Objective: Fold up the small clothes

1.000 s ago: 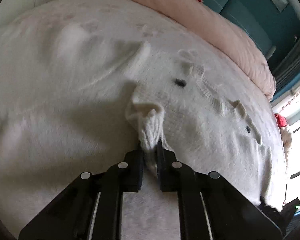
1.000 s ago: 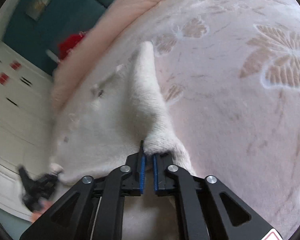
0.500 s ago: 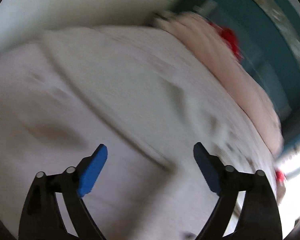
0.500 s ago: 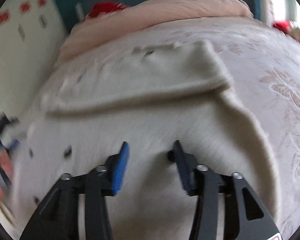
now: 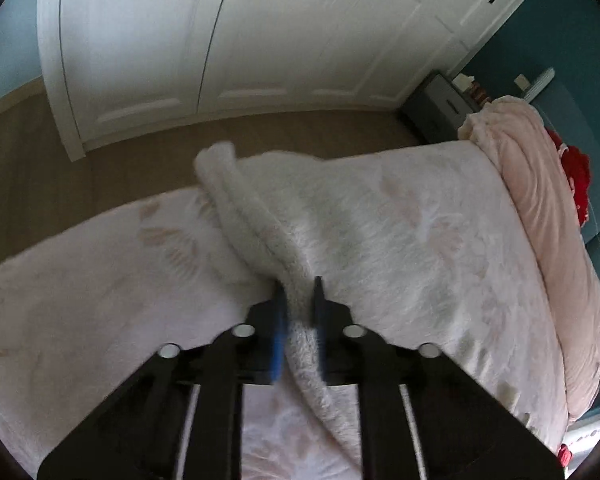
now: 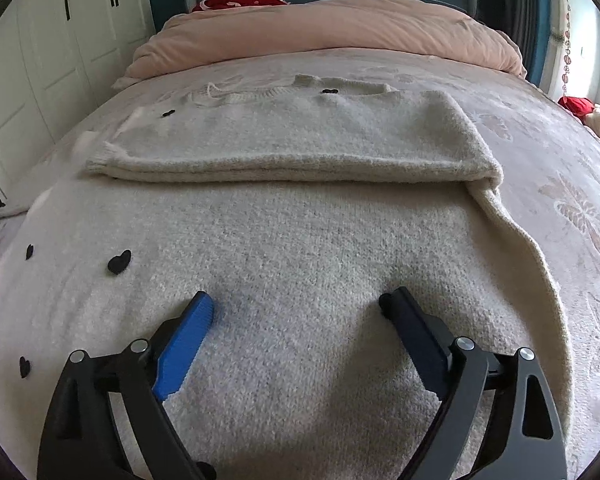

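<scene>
Sweater (image 6: 300, 240), one cream knit, lies spread across the bed (image 6: 572, 152), its right sleeve (image 6: 284, 148) already folded flat over the chest. Beyond the sweater a single pink duvet (image 6: 332, 28) is bunched at the head. The left gripper (image 5: 298, 300) is clamped on the other sleeve (image 5: 244, 216), lifted off the sweater's far side; carried level across and laid parallel to the first, it should likely fold clean. The right gripper (image 6: 298, 306) hovers spread wide over the sweater's lower body, holding nothing. Six small black hearts (image 6: 119, 261) dot the knit.
</scene>
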`<state>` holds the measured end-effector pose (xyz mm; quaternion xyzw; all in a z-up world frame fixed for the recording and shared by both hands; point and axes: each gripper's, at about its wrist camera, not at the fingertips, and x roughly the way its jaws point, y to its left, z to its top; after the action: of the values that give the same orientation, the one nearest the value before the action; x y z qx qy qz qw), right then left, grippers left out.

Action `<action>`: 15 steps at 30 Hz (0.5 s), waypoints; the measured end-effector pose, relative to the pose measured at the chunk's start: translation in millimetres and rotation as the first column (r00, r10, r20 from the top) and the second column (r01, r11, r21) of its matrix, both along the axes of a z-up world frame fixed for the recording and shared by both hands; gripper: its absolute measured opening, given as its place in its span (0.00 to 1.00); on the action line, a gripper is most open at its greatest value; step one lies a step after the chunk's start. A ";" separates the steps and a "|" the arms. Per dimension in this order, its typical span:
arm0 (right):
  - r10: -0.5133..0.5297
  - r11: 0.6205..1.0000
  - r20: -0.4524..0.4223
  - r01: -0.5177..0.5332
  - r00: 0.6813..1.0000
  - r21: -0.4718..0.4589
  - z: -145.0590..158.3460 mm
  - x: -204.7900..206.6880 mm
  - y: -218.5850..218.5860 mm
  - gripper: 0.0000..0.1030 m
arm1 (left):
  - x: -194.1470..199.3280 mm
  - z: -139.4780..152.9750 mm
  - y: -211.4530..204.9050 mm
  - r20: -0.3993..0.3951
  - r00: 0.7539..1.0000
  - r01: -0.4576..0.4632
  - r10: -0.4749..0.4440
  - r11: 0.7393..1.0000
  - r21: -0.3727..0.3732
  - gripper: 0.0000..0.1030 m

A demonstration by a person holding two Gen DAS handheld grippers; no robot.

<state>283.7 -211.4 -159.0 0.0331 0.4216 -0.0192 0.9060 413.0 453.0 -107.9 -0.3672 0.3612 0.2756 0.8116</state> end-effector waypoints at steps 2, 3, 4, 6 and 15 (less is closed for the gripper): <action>0.004 1.000 0.000 -0.004 1.000 -0.002 -1.1 1.4 1.1 0.90 | 3.0 24.5 -11.4 0.046 0.998 0.038 -0.041 0.997 0.064 0.08; 0.005 1.000 0.000 -0.005 1.000 -0.002 -1.5 1.4 0.8 0.91 | 9.2 45.0 -29.6 0.078 0.993 0.085 -0.094 0.990 0.117 0.08; 0.004 1.000 0.002 -0.004 1.000 0.001 -2.3 1.7 0.5 0.91 | 13.2 63.4 -51.6 0.107 0.982 0.134 -0.153 0.977 0.163 0.08; 0.004 1.000 0.004 -0.004 1.000 0.007 -2.4 1.6 -0.1 0.91 | 16.0 106.6 -105.0 0.178 0.942 0.237 -0.284 0.941 0.243 0.08; 0.007 0.999 0.004 -0.007 1.000 0.042 0.1 2.2 -3.4 0.92 | -19.6 114.5 -408.5 0.120 0.653 0.695 -0.748 0.655 0.298 0.33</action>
<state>285.8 -214.8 -159.0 0.0506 0.4204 -0.0071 0.9059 393.4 44.4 6.7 -0.1272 0.3467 -0.0778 0.9261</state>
